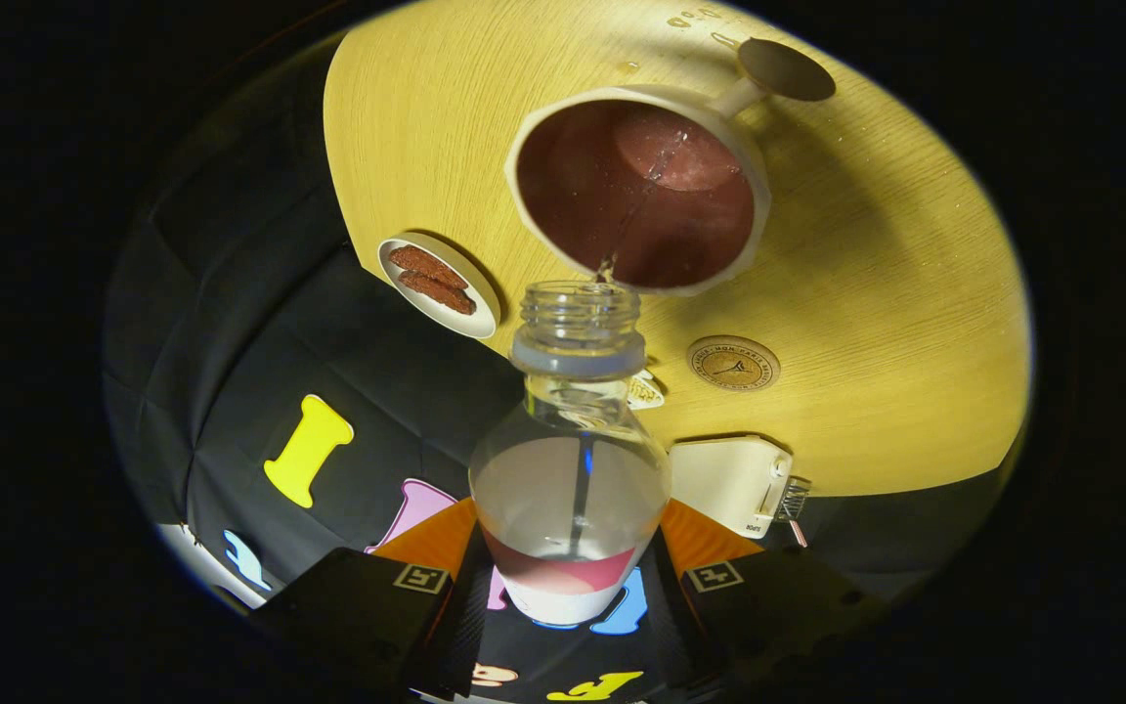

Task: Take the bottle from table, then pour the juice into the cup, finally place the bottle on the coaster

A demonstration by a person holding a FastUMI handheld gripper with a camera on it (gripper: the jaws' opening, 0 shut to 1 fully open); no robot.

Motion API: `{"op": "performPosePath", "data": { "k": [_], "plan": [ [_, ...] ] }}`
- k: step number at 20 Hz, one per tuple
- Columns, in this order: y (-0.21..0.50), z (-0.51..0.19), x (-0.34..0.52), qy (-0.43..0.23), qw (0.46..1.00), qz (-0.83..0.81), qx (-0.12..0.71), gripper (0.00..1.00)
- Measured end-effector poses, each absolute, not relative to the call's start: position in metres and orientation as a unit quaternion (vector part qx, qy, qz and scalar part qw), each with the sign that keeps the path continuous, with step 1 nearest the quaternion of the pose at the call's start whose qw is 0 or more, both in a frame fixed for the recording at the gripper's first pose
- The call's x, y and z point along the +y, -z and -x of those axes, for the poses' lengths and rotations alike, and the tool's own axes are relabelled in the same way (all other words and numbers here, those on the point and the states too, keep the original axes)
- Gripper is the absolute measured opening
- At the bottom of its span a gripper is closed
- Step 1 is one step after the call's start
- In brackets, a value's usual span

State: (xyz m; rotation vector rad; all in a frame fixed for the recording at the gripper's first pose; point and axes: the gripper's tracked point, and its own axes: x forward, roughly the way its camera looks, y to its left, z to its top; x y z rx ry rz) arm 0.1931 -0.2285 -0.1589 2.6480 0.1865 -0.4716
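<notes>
Fingers (568,577) clamp the clear plastic bottle (571,460), tilted, uncapped; a thin stream falls into the round white cup (757,196) on the wood-grain bench (895,293).

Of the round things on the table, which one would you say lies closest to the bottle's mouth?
The cup, into which the bottle in the hand-held gripper pours; the coaster and plate lie off to either side.

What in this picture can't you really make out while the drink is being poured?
- Lower body of the clear plastic bottle: hidden between the fingers of the tool, which grip it.
- Writing on the round brown coaster: too small.
- How full the cream mug is: hard to tell against its dark inside.
- Small pale object behind the bottle's neck: mostly hidden.
- White box at the table's edge: purpose unclear.
</notes>
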Motion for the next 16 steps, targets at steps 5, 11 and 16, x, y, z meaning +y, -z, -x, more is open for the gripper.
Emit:
{"op": "performPosePath", "data": {
  "k": [5, 11, 16],
  "plan": [
    [0.154, -0.191, -0.229, 0.166, 0.212, -0.961, 0.063, 0.73],
    [0.156, -0.189, -0.235, 0.167, 0.209, -0.962, 0.057, 0.73],
    [0.159, -0.19, -0.24, 0.17, 0.2, -0.964, 0.051, 0.73]
  ]
}}
